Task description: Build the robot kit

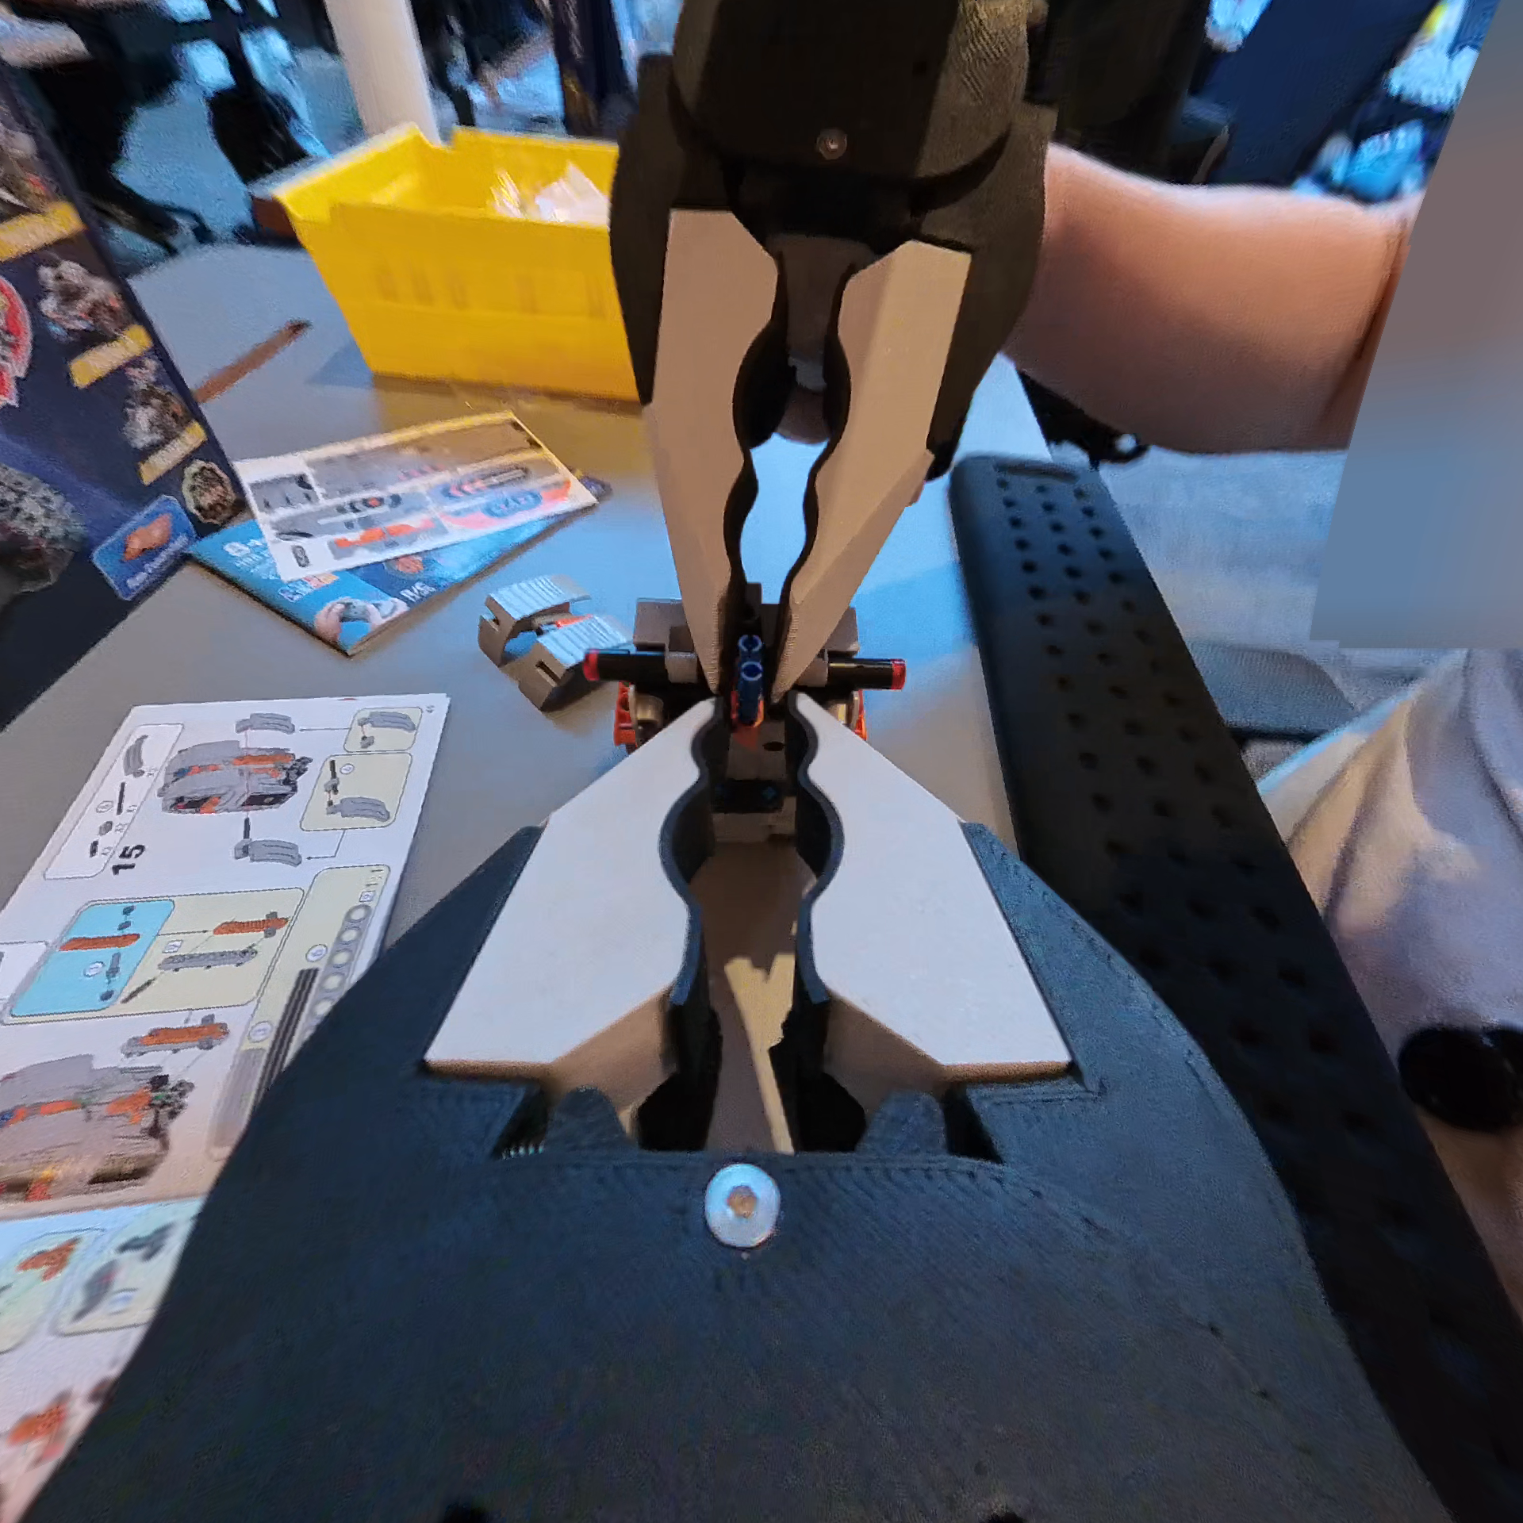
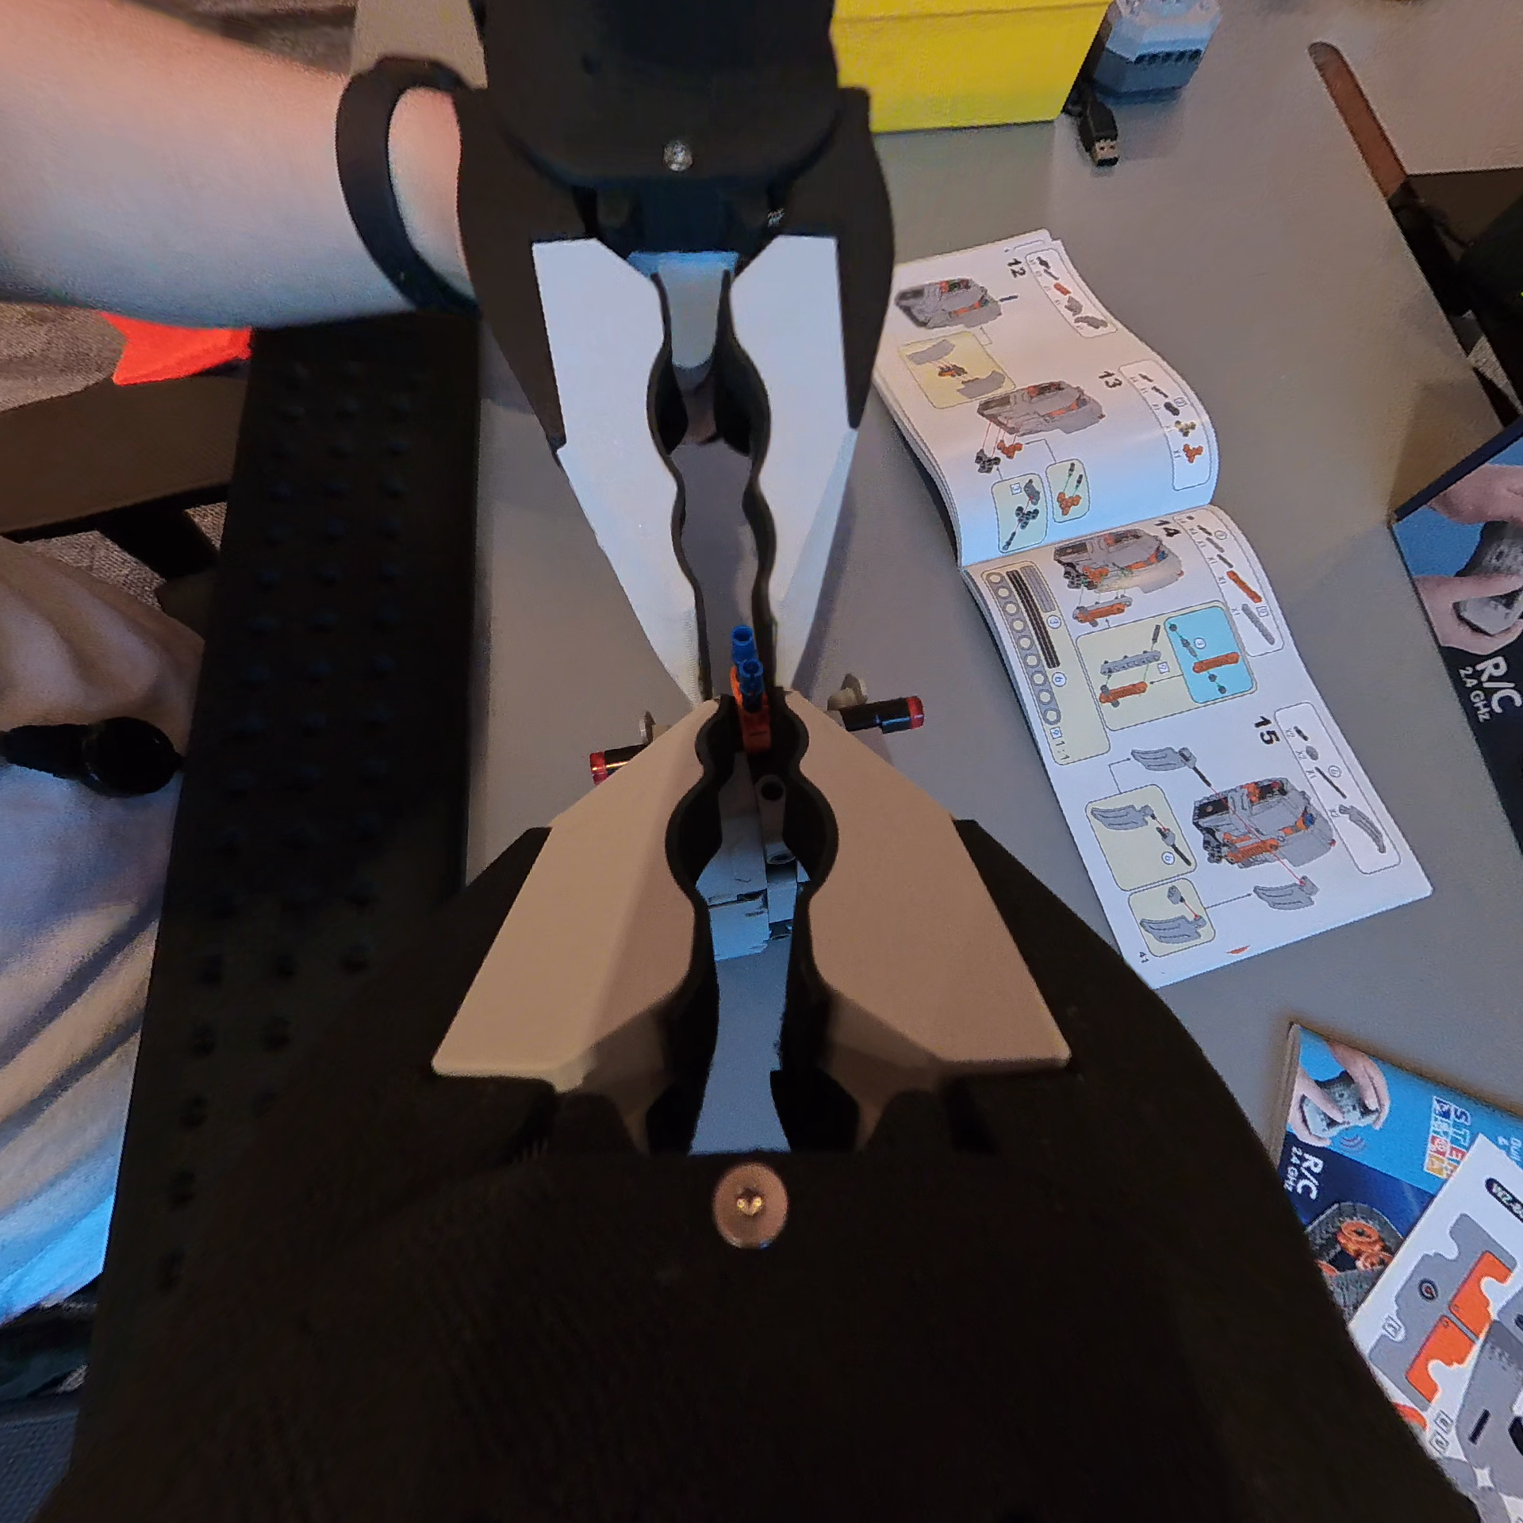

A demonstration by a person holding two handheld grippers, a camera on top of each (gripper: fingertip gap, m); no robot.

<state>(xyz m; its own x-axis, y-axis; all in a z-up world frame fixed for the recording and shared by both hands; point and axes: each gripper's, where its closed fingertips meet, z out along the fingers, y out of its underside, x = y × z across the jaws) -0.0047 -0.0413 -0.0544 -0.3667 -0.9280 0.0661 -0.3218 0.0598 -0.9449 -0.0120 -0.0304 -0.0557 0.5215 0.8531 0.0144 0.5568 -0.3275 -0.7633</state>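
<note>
A grey table [image 1: 247,626] fills most of both views, and a black perforated panel [image 1: 1112,742] lies along its edge, at the right side of the left wrist view. A dark printed box [image 1: 99,371] stands at the upper left of that view. Behind it a yellow bin [image 1: 461,272] is seen, and only some clear plastic bags [image 1: 544,194] can be made out inside; what is in them cannot be told. An open instruction booklet [image 2: 1154,659] is spread at the right of the right wrist view.

In the middle of both frames the two tools meet tip to tip. The left gripper [image 1: 752,707] is nearly closed, with the upper part of a small grey and orange brick model [image 1: 746,791] between its fingers; whether it presses on it cannot be told. The right gripper [image 2: 750,705] is closed down on a blue pin [image 1: 750,663] that stands on top of the model. A loose grey part [image 1: 544,639] lies just beside the model, to its left.
</note>
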